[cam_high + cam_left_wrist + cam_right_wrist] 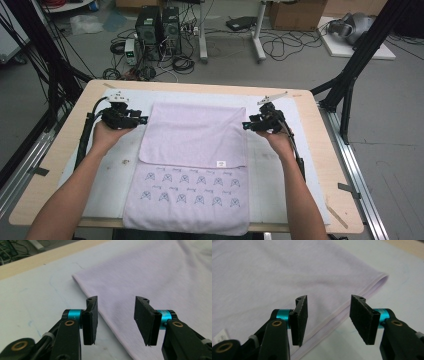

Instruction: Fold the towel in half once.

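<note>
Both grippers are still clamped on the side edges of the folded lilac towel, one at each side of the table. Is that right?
Not quite. The left gripper and right gripper sit at the side edges of the folded lilac towel, but both gripper views show the jaws apart, above the cloth, with nothing pinched.

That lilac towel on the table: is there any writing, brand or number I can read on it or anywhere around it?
Small white tag on the folded towel: marks too small to read.
Rows of blue printed motifs on the towel's lower layer: small script above each, too blurred to read.
Cardboard boxes on the floor: no legible print.
Nothing else carries readable text.
</note>
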Tool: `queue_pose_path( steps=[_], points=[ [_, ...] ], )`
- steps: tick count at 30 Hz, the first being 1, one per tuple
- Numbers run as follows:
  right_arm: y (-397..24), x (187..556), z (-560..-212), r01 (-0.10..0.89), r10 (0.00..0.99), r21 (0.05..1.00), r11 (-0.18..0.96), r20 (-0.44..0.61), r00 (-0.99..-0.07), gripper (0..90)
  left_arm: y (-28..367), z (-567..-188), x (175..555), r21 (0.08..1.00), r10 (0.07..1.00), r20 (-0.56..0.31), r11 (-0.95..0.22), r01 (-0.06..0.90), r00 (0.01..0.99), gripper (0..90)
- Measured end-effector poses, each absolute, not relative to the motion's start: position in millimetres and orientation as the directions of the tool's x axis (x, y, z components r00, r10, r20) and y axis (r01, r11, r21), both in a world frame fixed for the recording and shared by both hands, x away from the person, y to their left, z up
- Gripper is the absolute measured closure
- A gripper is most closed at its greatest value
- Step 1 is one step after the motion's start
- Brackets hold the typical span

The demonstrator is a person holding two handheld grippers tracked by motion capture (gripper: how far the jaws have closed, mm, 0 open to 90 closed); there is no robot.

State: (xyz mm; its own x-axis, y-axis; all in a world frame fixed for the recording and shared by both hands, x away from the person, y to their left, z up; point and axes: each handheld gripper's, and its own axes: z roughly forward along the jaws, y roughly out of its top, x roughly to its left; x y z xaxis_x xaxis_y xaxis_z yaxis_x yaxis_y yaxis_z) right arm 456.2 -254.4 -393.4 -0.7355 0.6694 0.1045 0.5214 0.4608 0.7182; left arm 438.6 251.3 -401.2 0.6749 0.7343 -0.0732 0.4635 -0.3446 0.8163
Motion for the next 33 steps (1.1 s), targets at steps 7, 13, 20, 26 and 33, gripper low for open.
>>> queue_pose_path(
  steps=[7, 13, 20, 26, 33],
  points=[
    [-254, 416, -400, 0.477, 0.633, 0.743, 0.47, 0.092, -0.768, 49.0, 251, -405, 404, 0.834, 0.679, -0.059, -0.369, 0.41, 0.731, 54.4],
    [-258, 388, -402, 0.454, 0.617, 0.745, 0.489, 0.073, -0.783, 50.1, 249, -412, 379, 0.839, 0.648, -0.038, -0.393, 0.377, 0.761, 54.1],
    [-252, 370, -409, 0.432, 0.578, 0.739, 0.517, 0.07, -0.813, 51.6, 246, -420, 362, 0.835, 0.607, -0.034, -0.419, 0.356, 0.794, 55.0],
    [-235, 366, -414, 0.408, 0.535, 0.712, 0.571, 0.054, -0.843, 53.4, 246, -433, 351, 0.819, 0.588, -0.039, -0.444, 0.362, 0.808, 59.2],
    [-226, 365, -427, 0.428, 0.52, 0.668, 0.608, 0.072, -0.851, 55.3, 247, -440, 349, 0.804, 0.569, -0.046, -0.466, 0.369, 0.821, 63.2]
  ],
)
